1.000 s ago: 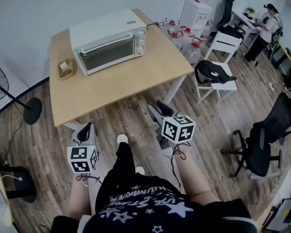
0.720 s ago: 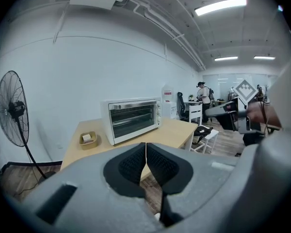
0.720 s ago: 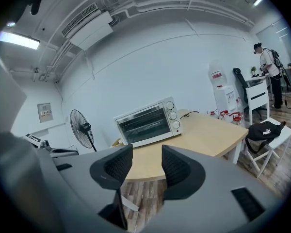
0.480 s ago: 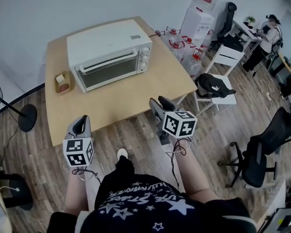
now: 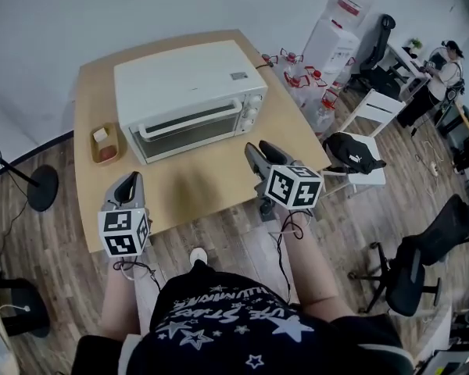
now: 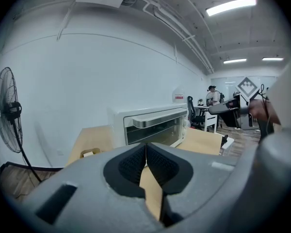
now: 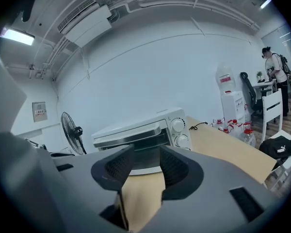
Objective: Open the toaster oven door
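Left gripper [image 5: 129,186]: jaws pressed together, nothing in them.

Right gripper [image 5: 259,150]: jaws apart and empty, having just narrowed a little.

Change: I have brought both grippers up from over the floor to the near edge of the table [image 5: 180,190]. The toaster oven [image 5: 180,80] now stands close ahead, its door [image 5: 194,128] closed and its handle [image 5: 189,119] untouched. I judge reaching for the handle comes next.

Writing: none legible on the oven. The shirt [image 5: 219,319] print is too warped to read.

Bright, even ceiling light [image 6: 231,6]; soft shadows; strong fisheye distortion, dark corners.
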`<state>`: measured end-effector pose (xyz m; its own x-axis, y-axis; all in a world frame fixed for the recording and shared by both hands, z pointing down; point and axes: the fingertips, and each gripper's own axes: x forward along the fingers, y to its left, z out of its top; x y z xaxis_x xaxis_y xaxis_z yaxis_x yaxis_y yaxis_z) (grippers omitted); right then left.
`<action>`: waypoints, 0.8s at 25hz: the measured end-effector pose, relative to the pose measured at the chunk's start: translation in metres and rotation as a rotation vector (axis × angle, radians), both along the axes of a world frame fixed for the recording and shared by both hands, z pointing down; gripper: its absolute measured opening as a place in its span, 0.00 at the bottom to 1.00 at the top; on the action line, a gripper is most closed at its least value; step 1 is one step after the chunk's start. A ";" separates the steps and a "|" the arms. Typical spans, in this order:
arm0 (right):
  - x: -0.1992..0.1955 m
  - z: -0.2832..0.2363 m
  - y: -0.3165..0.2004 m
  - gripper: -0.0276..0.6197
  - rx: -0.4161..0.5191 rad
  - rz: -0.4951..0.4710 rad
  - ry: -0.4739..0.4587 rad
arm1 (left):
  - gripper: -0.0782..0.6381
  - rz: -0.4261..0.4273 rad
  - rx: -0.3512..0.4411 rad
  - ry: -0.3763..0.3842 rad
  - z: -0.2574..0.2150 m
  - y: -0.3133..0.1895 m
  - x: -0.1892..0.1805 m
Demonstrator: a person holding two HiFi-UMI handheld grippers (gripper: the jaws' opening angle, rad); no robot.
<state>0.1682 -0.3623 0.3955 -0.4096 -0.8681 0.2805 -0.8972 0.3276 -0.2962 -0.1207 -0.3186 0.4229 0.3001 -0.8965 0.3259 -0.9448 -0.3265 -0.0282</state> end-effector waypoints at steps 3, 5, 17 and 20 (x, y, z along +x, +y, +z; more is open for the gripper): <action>-0.007 -0.005 -0.025 0.29 0.003 0.004 -0.003 | 0.14 -0.004 -0.003 -0.005 0.002 -0.017 -0.009; -0.010 -0.008 -0.041 0.29 0.006 0.013 -0.004 | 0.14 -0.002 0.002 -0.012 0.002 -0.027 -0.013; -0.021 -0.021 -0.118 0.27 0.017 0.031 0.021 | 0.14 -0.036 0.035 0.000 -0.001 -0.077 -0.040; -0.021 -0.017 -0.129 0.27 -0.002 0.033 0.033 | 0.14 -0.024 0.028 -0.001 0.001 -0.082 -0.041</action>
<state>0.1468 -0.4911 0.3788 -0.3716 -0.8804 0.2947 -0.9166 0.2976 -0.2669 -0.1613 -0.4010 0.4244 0.2783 -0.9122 0.3008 -0.9522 -0.3030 -0.0377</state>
